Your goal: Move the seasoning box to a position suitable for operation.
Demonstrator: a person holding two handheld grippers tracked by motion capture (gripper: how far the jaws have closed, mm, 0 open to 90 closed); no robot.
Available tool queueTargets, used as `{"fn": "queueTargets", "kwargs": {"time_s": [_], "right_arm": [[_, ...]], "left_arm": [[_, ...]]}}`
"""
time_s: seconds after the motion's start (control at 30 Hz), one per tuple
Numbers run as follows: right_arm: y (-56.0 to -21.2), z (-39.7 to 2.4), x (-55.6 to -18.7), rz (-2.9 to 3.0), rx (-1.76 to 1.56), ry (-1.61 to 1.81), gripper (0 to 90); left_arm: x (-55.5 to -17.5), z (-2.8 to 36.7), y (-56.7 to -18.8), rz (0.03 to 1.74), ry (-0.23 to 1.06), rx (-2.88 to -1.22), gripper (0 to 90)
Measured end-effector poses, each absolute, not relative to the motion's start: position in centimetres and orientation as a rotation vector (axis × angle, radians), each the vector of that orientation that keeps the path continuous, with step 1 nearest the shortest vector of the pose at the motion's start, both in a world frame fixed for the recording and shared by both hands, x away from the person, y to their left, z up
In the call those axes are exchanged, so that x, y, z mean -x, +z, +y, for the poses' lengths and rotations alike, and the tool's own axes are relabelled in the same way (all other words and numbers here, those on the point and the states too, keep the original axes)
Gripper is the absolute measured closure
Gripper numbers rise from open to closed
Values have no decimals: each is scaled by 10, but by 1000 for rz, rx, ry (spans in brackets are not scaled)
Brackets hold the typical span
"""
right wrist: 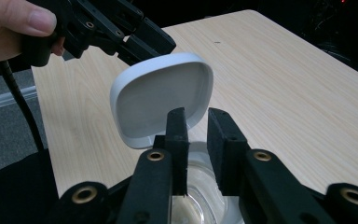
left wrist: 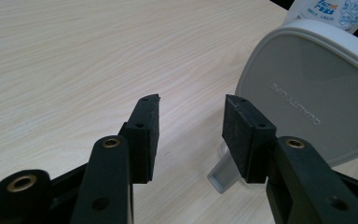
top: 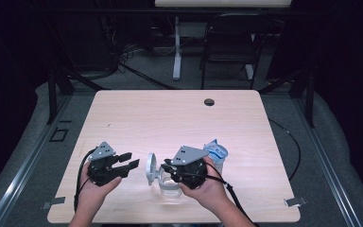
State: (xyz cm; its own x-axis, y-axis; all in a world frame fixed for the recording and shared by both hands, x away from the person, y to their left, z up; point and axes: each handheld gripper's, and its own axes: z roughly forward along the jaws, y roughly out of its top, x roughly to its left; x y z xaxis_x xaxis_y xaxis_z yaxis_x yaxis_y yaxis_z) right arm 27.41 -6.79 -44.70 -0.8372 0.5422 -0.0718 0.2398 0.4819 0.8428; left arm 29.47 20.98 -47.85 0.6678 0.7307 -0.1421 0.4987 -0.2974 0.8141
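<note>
A clear plastic jar (top: 170,187) stands near the table's front edge, its hinged grey lid (top: 150,168) swung up on edge at its left. My right gripper (top: 164,166) hovers over the jar, pointing at the lid. In the right gripper view its jaws (right wrist: 196,116) stand a little apart above the jar's mouth (right wrist: 200,198), and nothing is pressed between them. The lid's hollow inside (right wrist: 161,95) faces them just beyond. My left gripper (top: 131,159) is open at the lid's left. Its jaws (left wrist: 191,105) frame bare table, with the lid's outer face (left wrist: 307,93) close at the right.
A blue and white packet (top: 216,152) stands behind the jar, right of my right hand; its top shows in the left gripper view (left wrist: 335,11). The wooden table (top: 170,113) has a cable hole (top: 209,101) at its far side. A dark chair (top: 229,42) stands beyond.
</note>
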Motion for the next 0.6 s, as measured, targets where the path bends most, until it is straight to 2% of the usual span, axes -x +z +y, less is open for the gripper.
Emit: {"fn": "queueTargets", "kwargs": {"time_s": [0.43,0.6], "right_arm": [[-452,-79,-273,2383,-688,1263,636],[-450,-85,-271,2373,-691,1271,625]], "left_arm": [[-296,210,-480,957,323,-1957,562],[-296,210,-480,955,327,-1961,560]]}}
